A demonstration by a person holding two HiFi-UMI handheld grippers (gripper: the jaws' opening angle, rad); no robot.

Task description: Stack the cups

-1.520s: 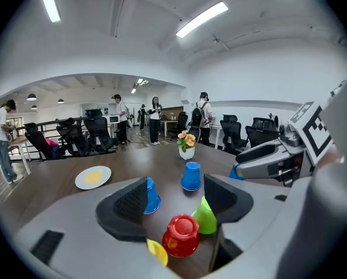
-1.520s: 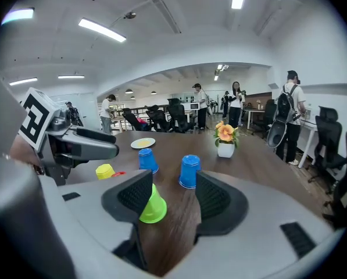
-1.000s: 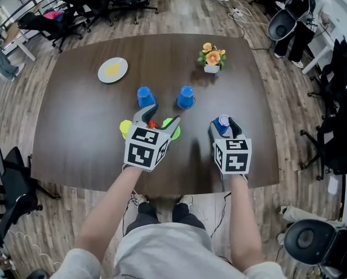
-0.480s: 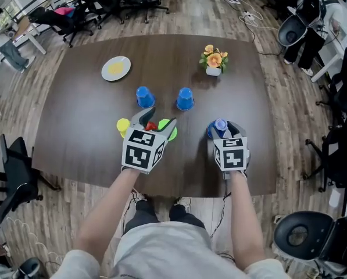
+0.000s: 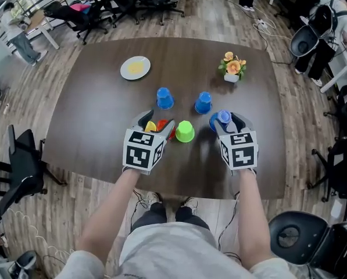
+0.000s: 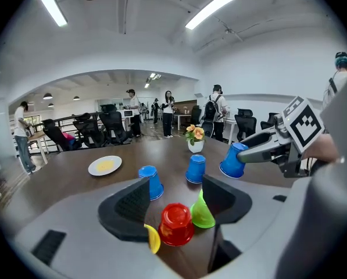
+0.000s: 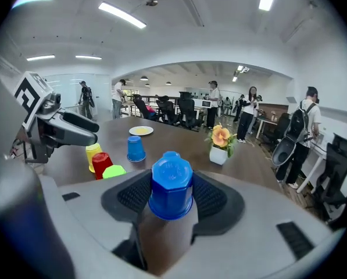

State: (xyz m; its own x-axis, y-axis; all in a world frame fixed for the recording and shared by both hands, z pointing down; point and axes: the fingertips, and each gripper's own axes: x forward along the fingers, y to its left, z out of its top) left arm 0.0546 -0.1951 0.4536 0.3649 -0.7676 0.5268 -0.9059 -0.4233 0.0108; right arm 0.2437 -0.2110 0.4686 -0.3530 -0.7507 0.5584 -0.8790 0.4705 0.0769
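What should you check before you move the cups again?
1. Is the right gripper shut on the held blue cup, with both sides touching? Ok.
2. Is the held blue cup upside down, like the others? Ok.
3. Is the table blue cup standing with nothing on top? Ok.
4. Is the left gripper open, with the red cup between its jaws? Ok.
5. Is the green cup apart from the left gripper? Cannot tell; it sits partly behind one jaw.
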